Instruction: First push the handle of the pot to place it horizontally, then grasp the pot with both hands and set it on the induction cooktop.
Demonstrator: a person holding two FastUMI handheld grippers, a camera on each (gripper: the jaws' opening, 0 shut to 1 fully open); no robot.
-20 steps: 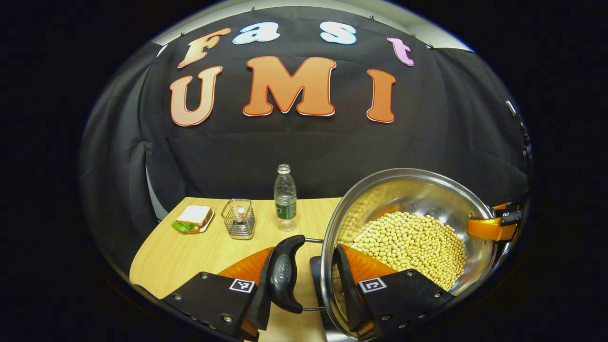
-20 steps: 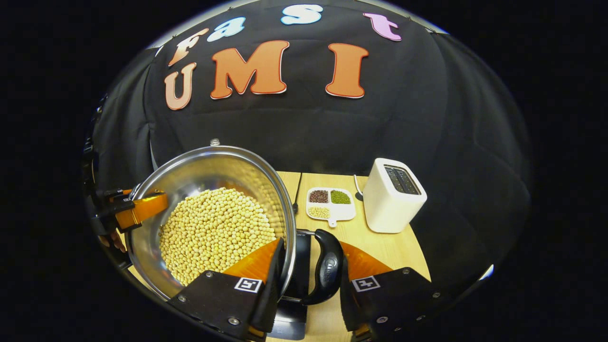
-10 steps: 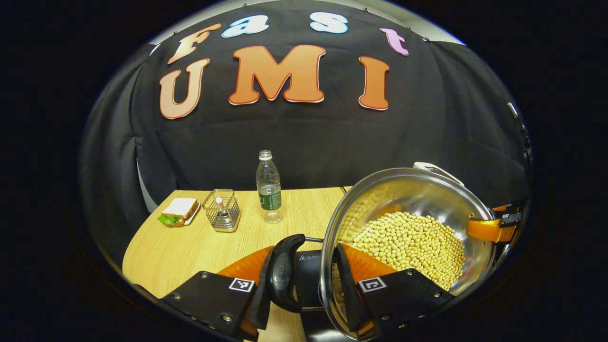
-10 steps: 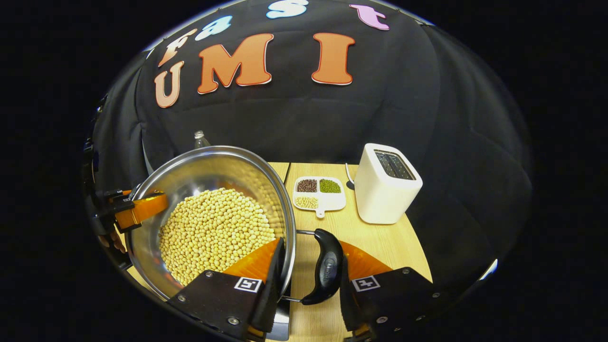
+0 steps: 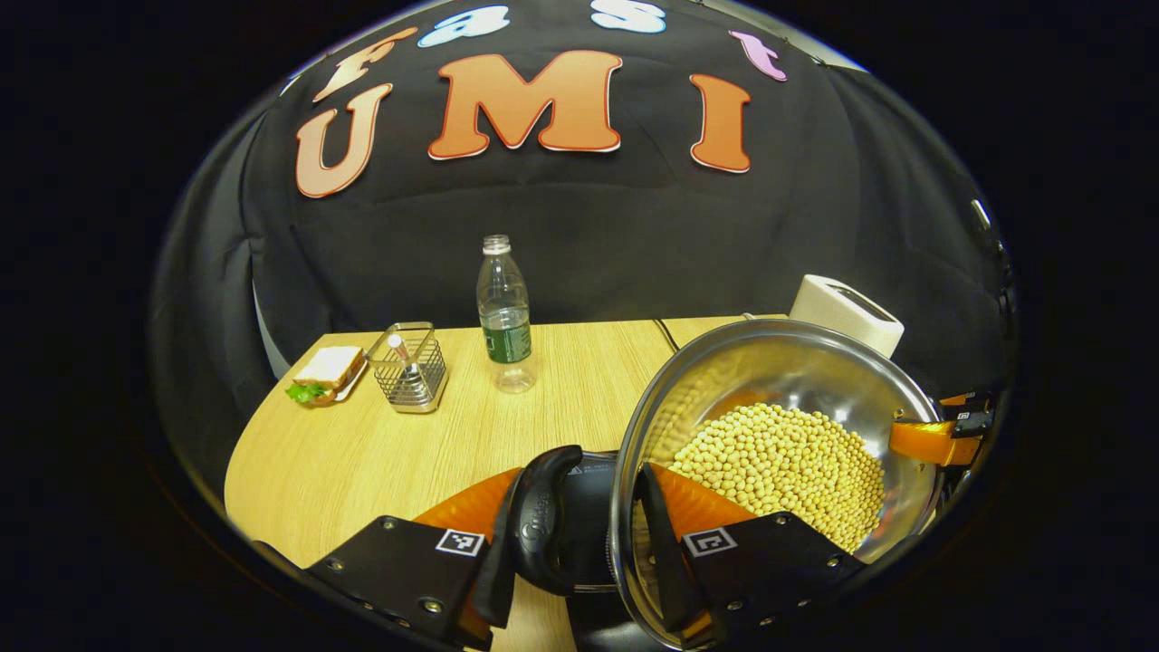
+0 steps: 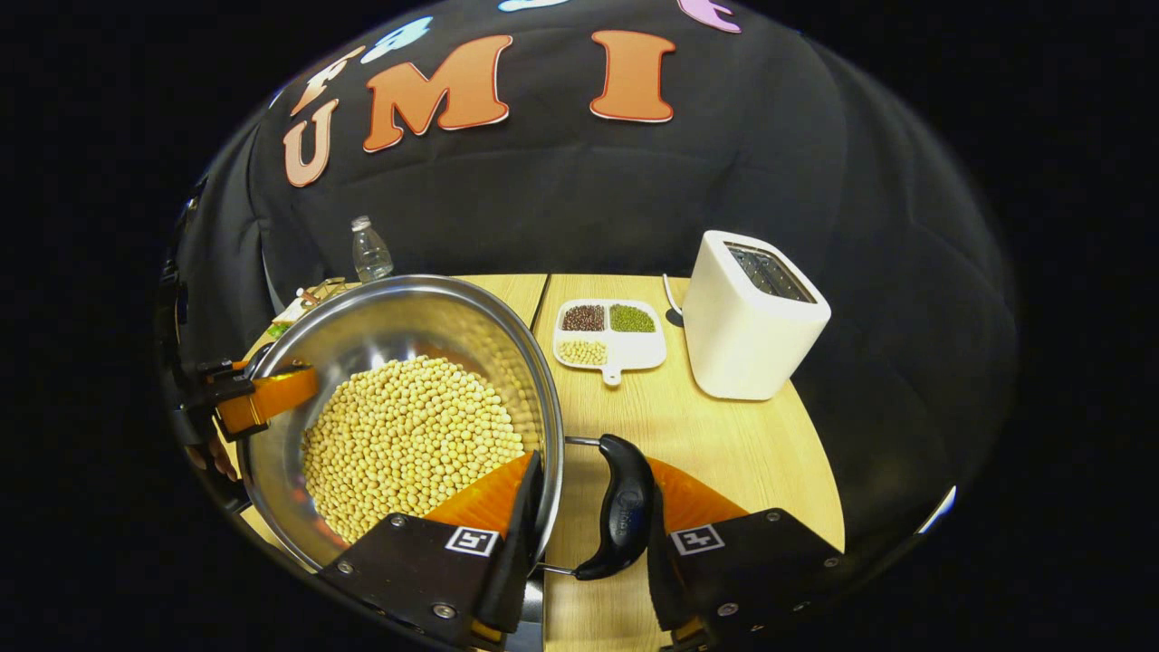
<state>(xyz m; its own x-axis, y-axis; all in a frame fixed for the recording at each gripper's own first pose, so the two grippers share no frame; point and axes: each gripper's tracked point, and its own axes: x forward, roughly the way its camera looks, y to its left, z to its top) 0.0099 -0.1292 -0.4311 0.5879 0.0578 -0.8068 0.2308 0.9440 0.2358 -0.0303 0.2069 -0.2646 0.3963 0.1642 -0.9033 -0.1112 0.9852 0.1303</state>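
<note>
Two grippers hold one steel pot (image 5: 788,362) of pale round beans (image 5: 783,466) above the wooden table (image 5: 362,453). Our left gripper (image 5: 579,543) is clamped on the pot's left side, one finger against the black side handle (image 5: 539,516), the other inside the rim. Our right gripper (image 6: 579,525) grips the opposite side likewise, its outer finger against the other black handle (image 6: 625,507). We see a dark cooktop (image 5: 589,507) under the pot's left edge. Also listed: water bottle (image 5: 504,317), wire basket (image 5: 409,367), sandwich (image 5: 326,373), white toaster (image 6: 756,326), divided dish (image 6: 611,335).
</note>
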